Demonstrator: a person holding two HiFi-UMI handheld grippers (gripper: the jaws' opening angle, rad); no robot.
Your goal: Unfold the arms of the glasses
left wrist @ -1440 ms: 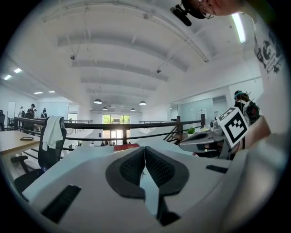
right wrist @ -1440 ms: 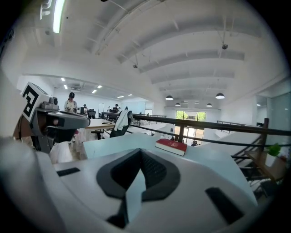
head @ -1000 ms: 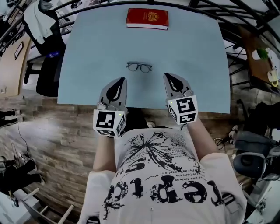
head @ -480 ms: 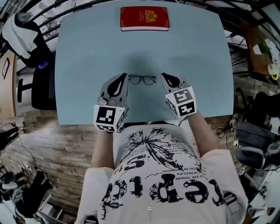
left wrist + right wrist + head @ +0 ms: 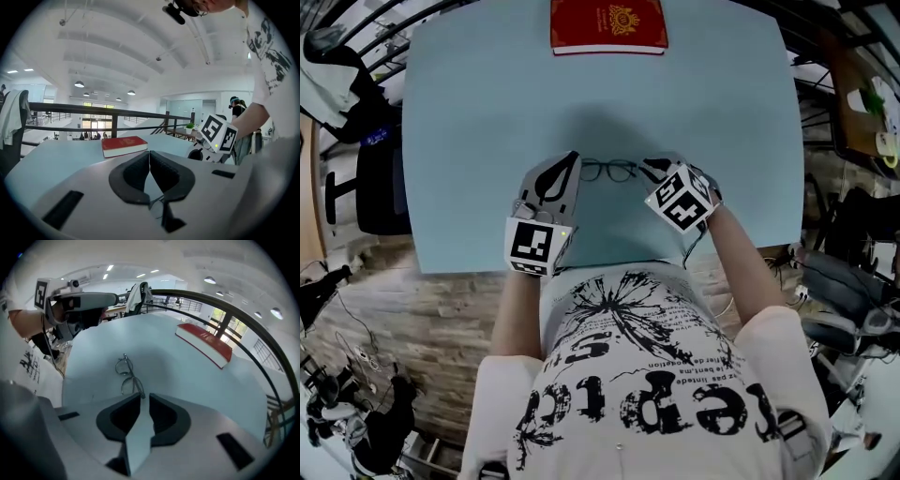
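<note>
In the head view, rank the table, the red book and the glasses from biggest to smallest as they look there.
1. table: it fills most of the upper picture.
2. red book: it lies at the table's far edge.
3. glasses: a thin frame, clearly narrower than the book though nearer the camera.

A pale blue table point(image 5: 487, 112) with rounded corners carries two things. A red book point(image 5: 607, 25) lies flat at its far edge, near the middle. The glasses point(image 5: 607, 170) lie on the bare top closer to the near edge, well apart from the book.
</note>
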